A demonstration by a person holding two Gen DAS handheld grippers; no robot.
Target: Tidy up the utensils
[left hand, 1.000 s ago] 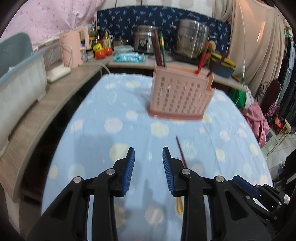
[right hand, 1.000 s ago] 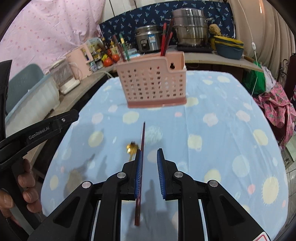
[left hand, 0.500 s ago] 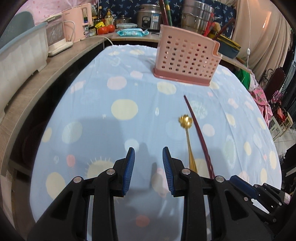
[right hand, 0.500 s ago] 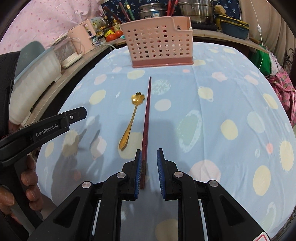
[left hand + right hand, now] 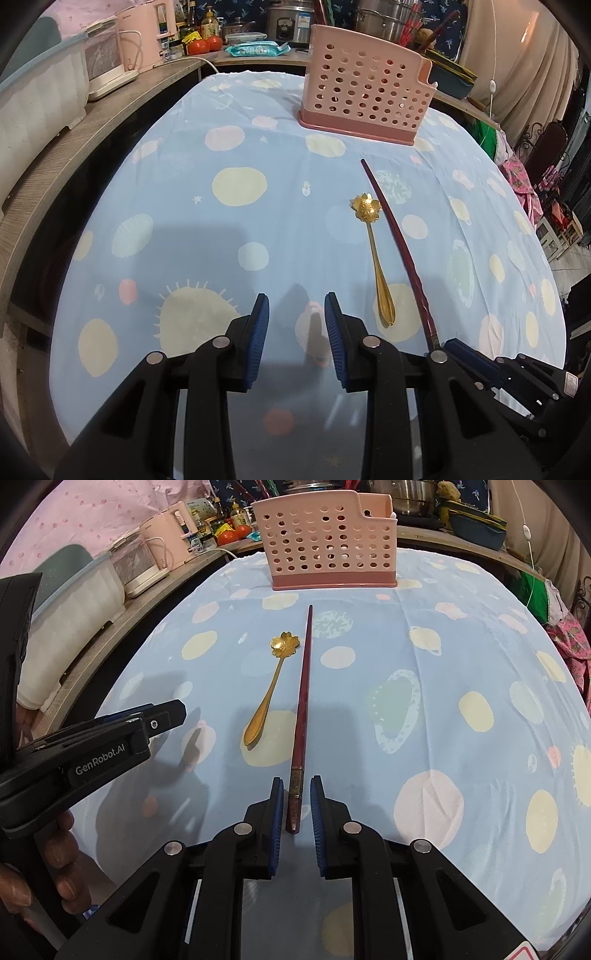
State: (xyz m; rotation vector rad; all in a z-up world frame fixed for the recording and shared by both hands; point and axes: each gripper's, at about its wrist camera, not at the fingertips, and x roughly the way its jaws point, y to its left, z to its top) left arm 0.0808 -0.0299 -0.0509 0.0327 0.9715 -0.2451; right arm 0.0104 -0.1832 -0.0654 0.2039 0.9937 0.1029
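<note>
A dark red chopstick [image 5: 303, 698] lies on the blue spotted tablecloth, pointing toward a pink perforated utensil basket [image 5: 328, 542] at the far side. A gold flower-bowl spoon [image 5: 271, 686] lies just left of it. My right gripper [image 5: 296, 788] is open with its jaws on either side of the chopstick's near end, not closed on it. My left gripper [image 5: 296, 306] is open and empty, left of the spoon [image 5: 373, 251] and chopstick [image 5: 399, 247]. The basket [image 5: 364, 99] holds several chopsticks.
A wooden counter [image 5: 74, 129] runs along the left with a plastic bin [image 5: 33, 122], a pink kettle [image 5: 142, 37] and tomatoes [image 5: 205, 45]. Pots [image 5: 384, 16] stand behind the basket. The left gripper's body [image 5: 92, 746] shows in the right wrist view.
Both grippers have lowered and pulled back toward the table's near edge. The right gripper's jaws have opened a little around the chopstick's near end.
</note>
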